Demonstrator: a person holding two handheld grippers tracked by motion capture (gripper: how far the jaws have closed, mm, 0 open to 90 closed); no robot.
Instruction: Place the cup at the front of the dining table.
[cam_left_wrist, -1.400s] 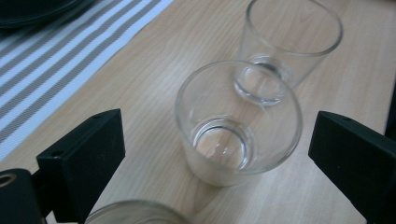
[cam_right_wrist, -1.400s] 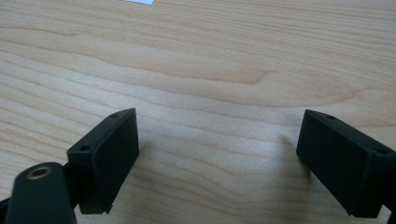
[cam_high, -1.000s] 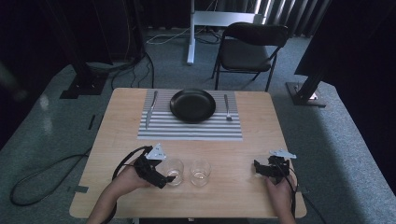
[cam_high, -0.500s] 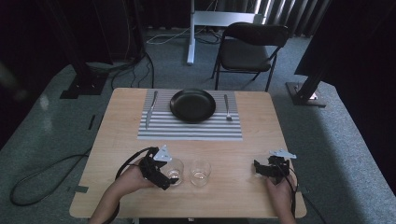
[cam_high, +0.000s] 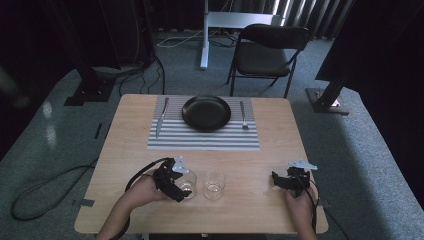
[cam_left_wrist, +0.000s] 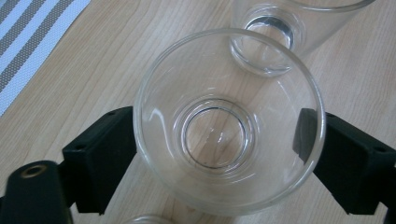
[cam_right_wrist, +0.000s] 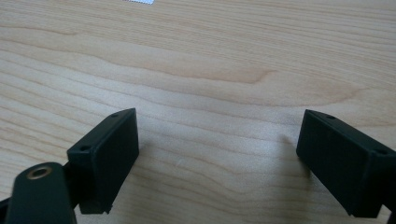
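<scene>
Our left gripper (cam_left_wrist: 219, 154) had just been closing on the near-left glass (cam_left_wrist: 229, 121), pads touching its wall. The second glass (cam_left_wrist: 280, 32) stood just beside; a tilted lift could clink them. Our right gripper (cam_right_wrist: 219, 163) rested spread, empty.

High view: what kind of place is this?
Probably a lab or studio set up for recording: a table laid with a placemat and plate, cables on carpet, dark stands around it.

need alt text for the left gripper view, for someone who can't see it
Seen from above, a clear empty glass stands on a wooden table between the left gripper's two black fingers, which press its sides. A second glass stands just beyond.
</scene>
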